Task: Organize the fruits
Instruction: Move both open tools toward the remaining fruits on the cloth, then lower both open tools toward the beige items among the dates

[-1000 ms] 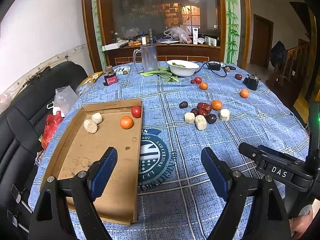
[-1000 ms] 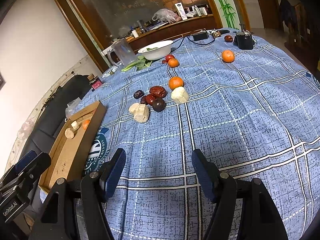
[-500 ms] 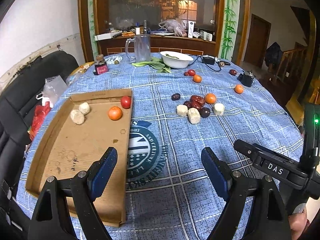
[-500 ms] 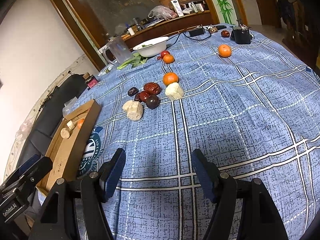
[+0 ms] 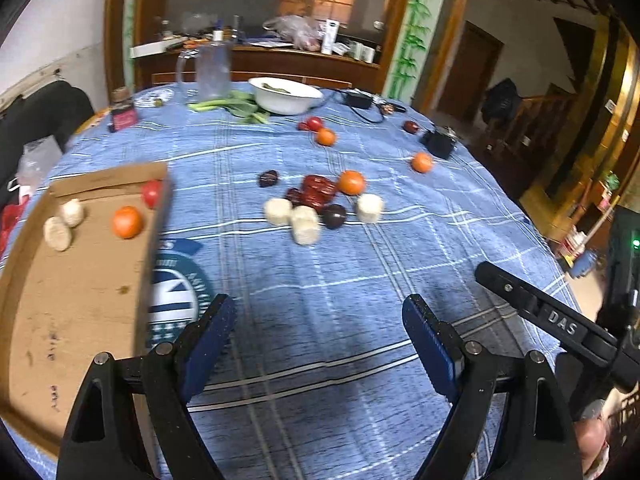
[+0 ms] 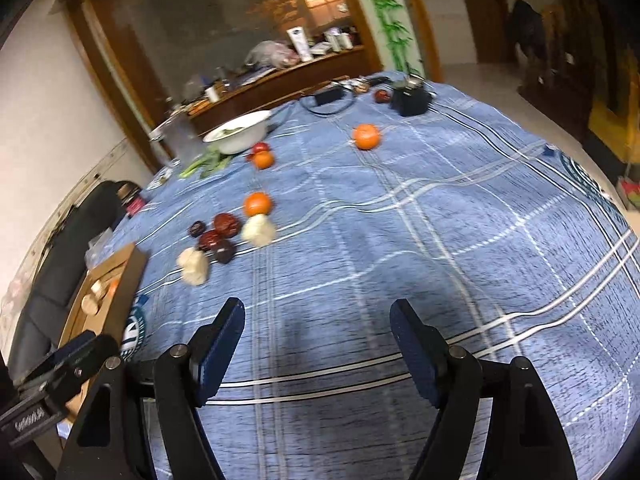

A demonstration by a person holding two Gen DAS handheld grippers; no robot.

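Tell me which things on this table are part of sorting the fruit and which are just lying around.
Job:
cardboard tray
oranges
red fruits
pale chunks

Lying about:
white bowl
glass jug
greens
black box

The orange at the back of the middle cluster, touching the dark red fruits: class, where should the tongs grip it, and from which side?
Grip the orange across its round middle, coming down from above. Its top is clear, but the dark red fruits touch its left side and a pale chunk sits just in front, so put one pad in front and one behind, ahead of the chunk.
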